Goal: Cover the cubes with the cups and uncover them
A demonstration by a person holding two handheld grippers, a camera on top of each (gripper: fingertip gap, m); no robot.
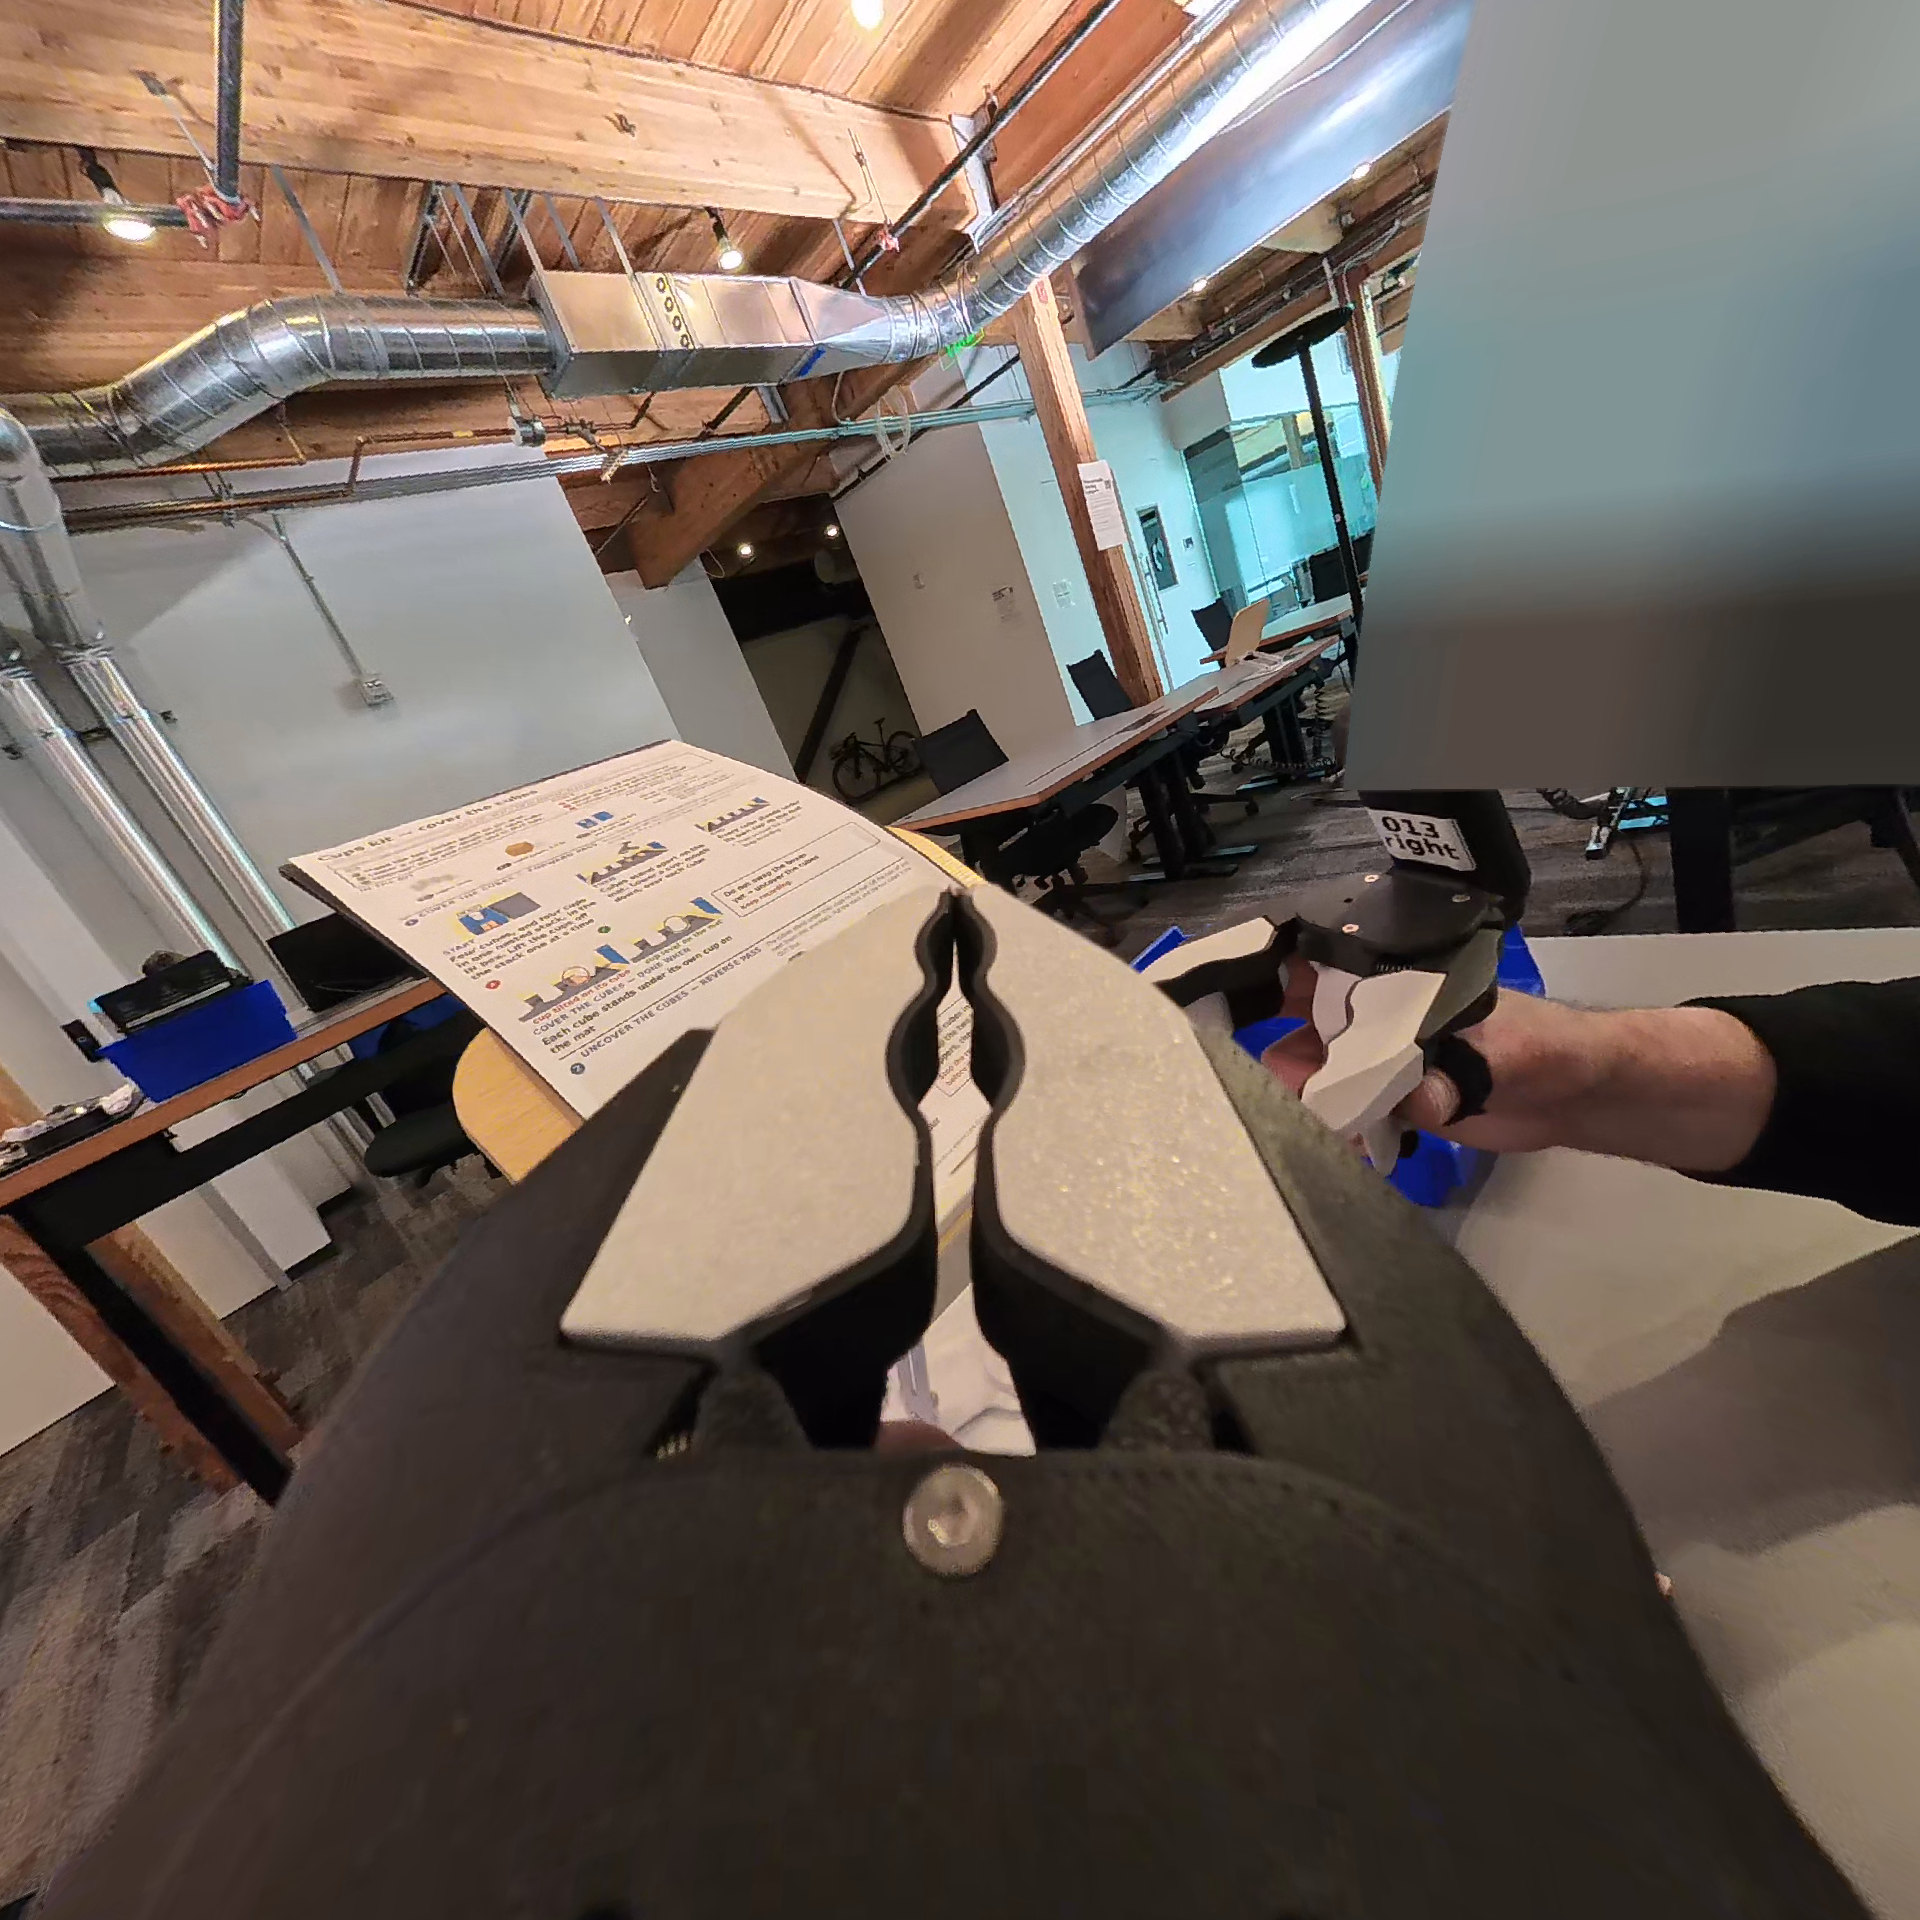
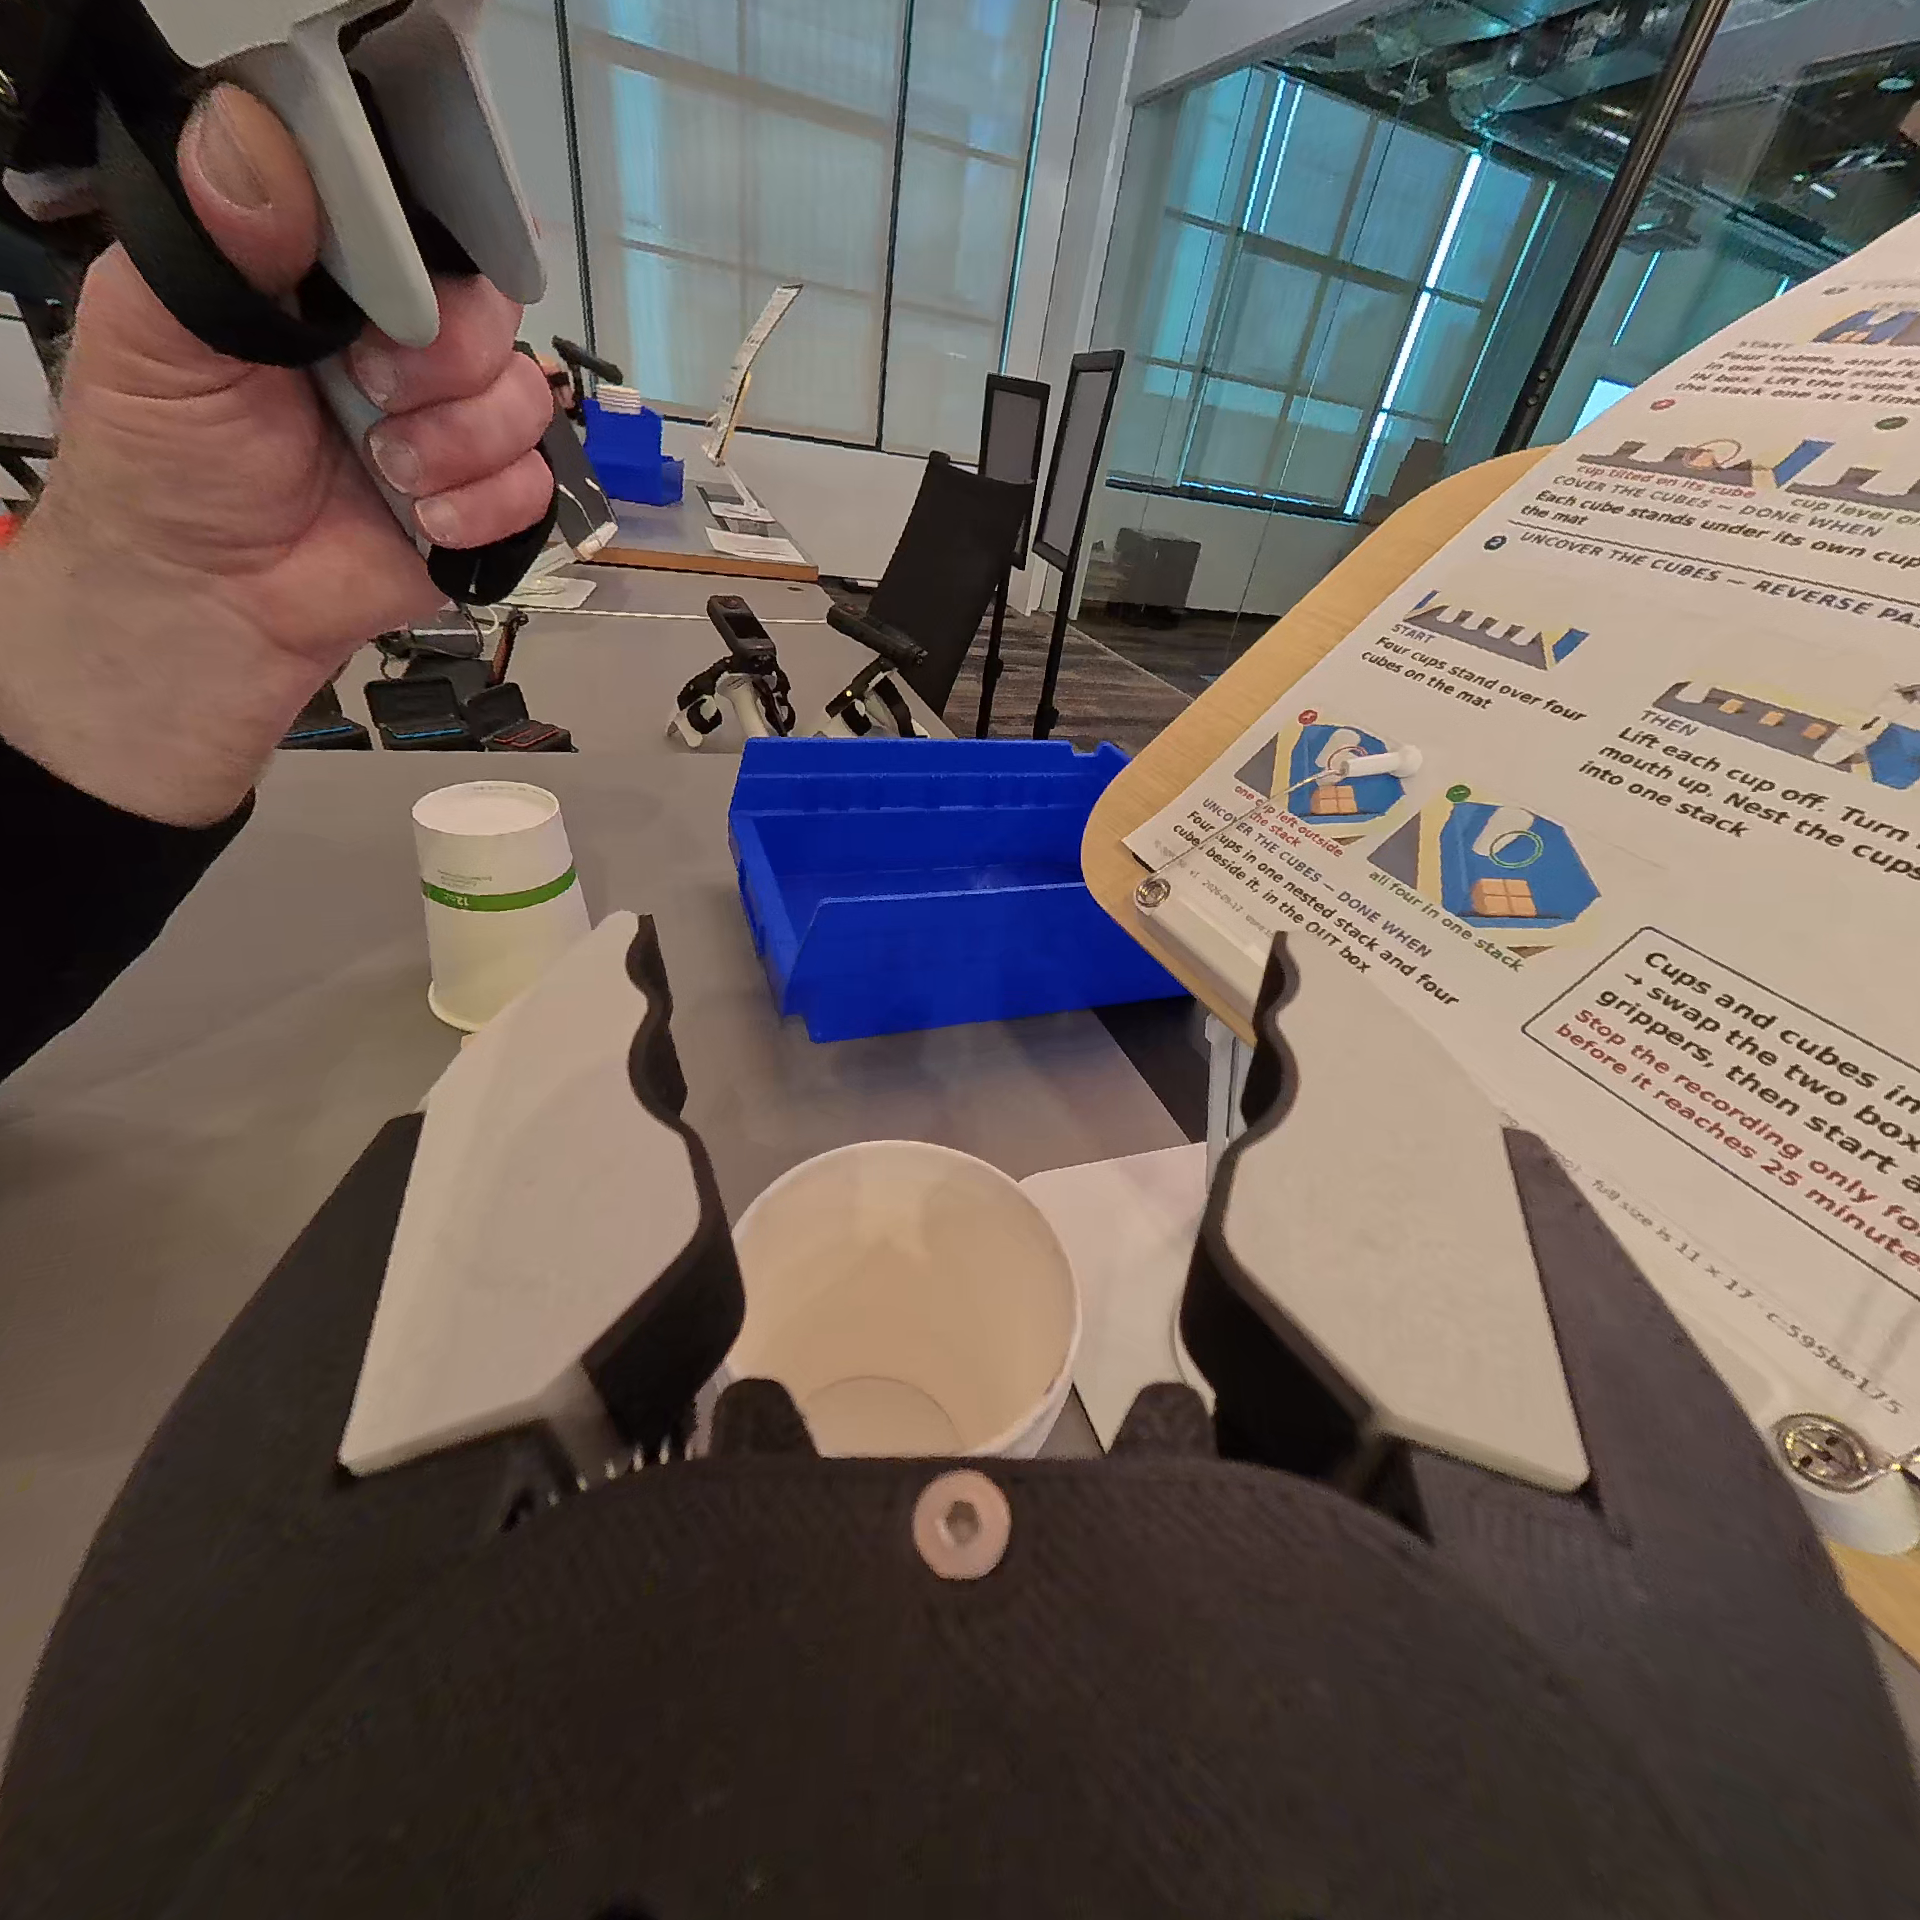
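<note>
Right gripper (image 2: 951,1023) sits nearest in its own view, jaws spread wide, gripping nothing. Directly under the gap stands a white paper cup (image 2: 902,1299), mouth up, plain white inside, on the grey table (image 2: 208,1143). Second cup (image 2: 497,899) stands upside down further back on the left, white with a green band and small print on its side. Blue plastic bin (image 2: 935,894) sits behind, between the cups and the board; what shows of its inside looks bare. No cubes visible in either view.

Left gripper (image 1: 956,914) is raised and tilted up toward the ceiling, fingers pressed together with nothing between them. A hand (image 2: 208,499) grips its handle, seen at upper left of the right wrist view.

Printed instruction sheet (image 2: 1621,790) with diagrams, black and red text, is clipped to a wooden board (image 2: 1195,748) on the right. A white printed sticker (image 1: 1418,840) sits on the right gripper's body in the left wrist view.
</note>
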